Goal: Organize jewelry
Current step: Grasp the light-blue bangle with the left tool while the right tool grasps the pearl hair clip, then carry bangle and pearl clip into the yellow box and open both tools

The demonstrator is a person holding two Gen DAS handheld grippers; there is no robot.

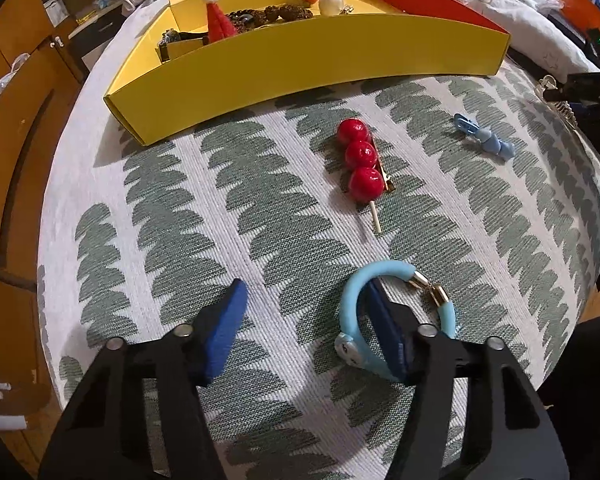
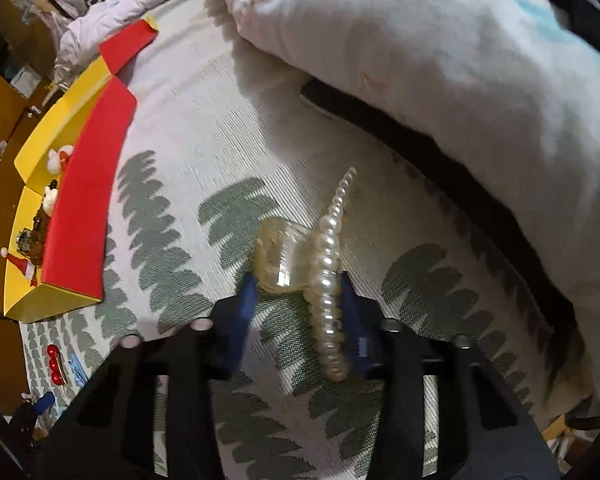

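Observation:
My left gripper (image 1: pixel 306 314) points down at the green-patterned cloth (image 1: pixel 204 200) and stands open, with nothing between its pads. A light blue bracelet (image 1: pixel 384 270) with gold ends is looped around its right finger (image 1: pixel 384 320). Beyond it lie a hair clip with three red balls (image 1: pixel 360 160) and a blue clip (image 1: pixel 484 136). In the right wrist view my right gripper (image 2: pixel 298 300) is shut on a pearl hair claw (image 2: pixel 328 272). The claw's clear handle meets the left pad, and its pearl row lies against the right pad.
A yellow box (image 1: pixel 300 64) with a red end wall (image 2: pixel 84 216) stands at the far side and holds several hair ornaments. A white pillow (image 2: pixel 420 60) lies just beyond the right gripper. Wooden cabinets (image 1: pixel 16 120) stand past the cloth's left edge.

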